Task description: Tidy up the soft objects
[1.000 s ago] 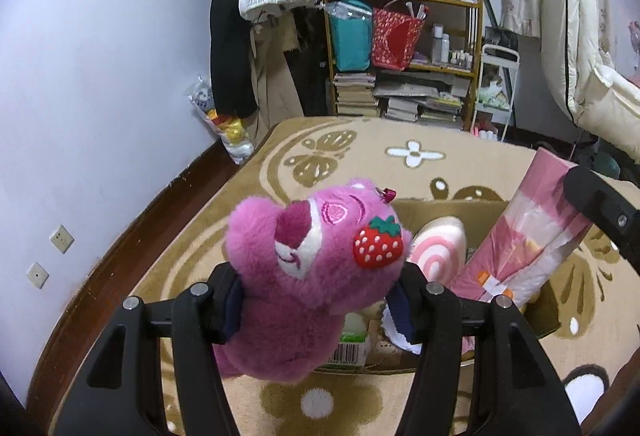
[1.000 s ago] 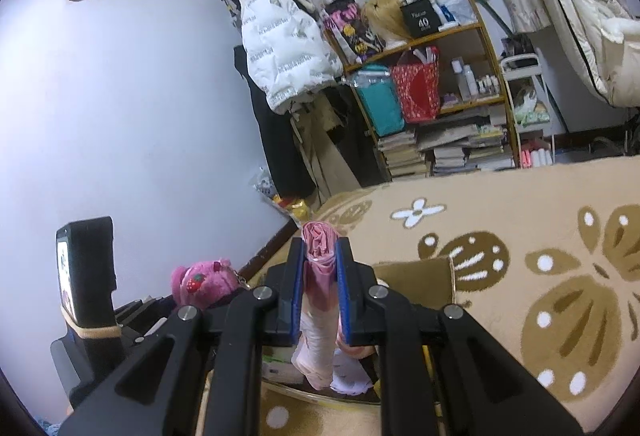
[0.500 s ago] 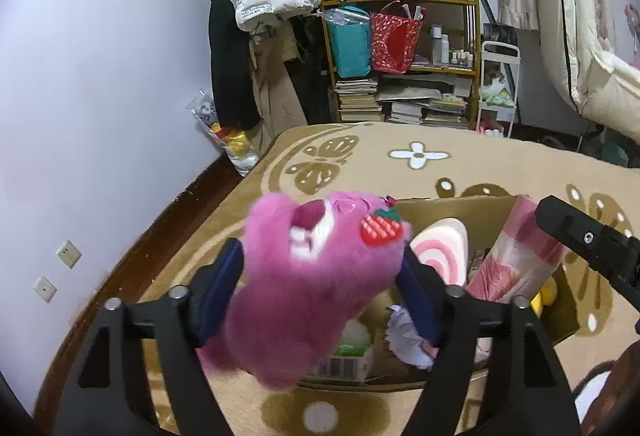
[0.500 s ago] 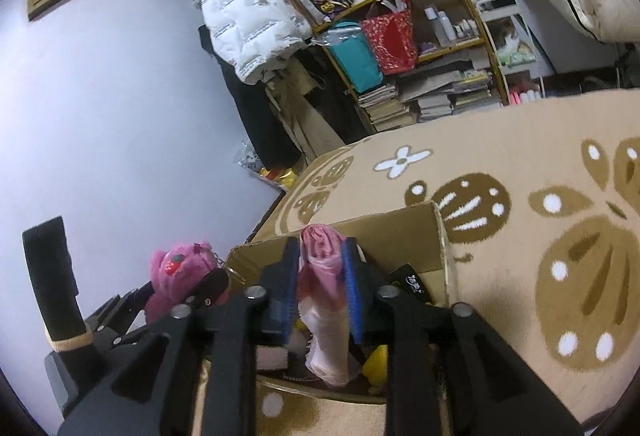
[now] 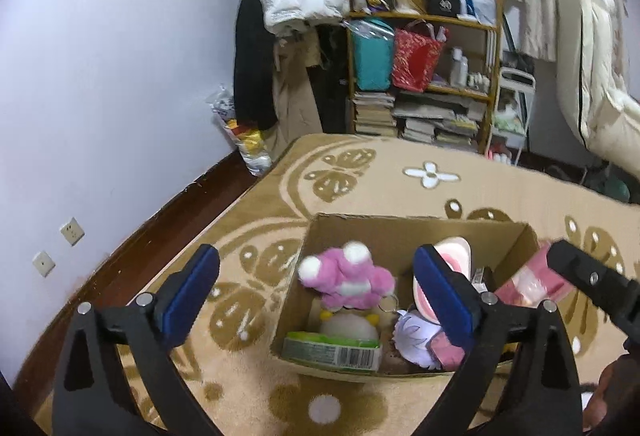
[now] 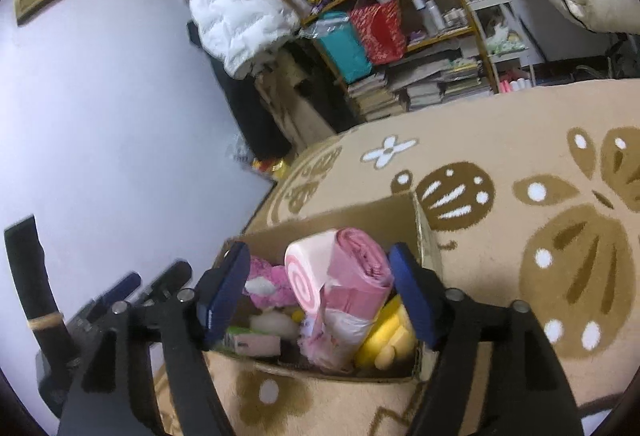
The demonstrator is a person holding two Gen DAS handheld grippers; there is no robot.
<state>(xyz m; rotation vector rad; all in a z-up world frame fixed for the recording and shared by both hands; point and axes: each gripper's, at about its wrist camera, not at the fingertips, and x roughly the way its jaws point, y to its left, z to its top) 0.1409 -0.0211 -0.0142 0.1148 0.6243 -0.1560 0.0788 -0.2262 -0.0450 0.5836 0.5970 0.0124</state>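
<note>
Hovering over the open brown cardboard box [image 5: 404, 236] on the beige flower-patterned carpet [image 5: 360, 176], both grippers are spread wide and hold nothing. The left gripper [image 5: 316, 286] hangs above the box's left half, where the fuzzy pink plush bear [image 5: 346, 280] lies face down inside, apart from both fingers. The right gripper [image 6: 318, 290] straddles the long pink plastic-wrapped roll [image 6: 352, 296], which stands tilted in the box's right half, its top near the right finger but, as far as I can tell, not pinched. Beside the roll sits a pink-and-white spiral lollipop-shaped cushion [image 6: 304, 276], and lower in the box a white plush toy with yellow feet [image 5: 350, 324], a green-labelled package [image 5: 334, 350] against the near wall, and something yellow [image 6: 384, 340] (too hidden to name).

Judging from this, the step in hand is the release: two soft things are set into the box, and each gripper is free. The next move likely calls for lifting both straight up, clear of the box walls and the tall roll, then seeking any soft object left outside; none shows on the carpet in these views.
</note>
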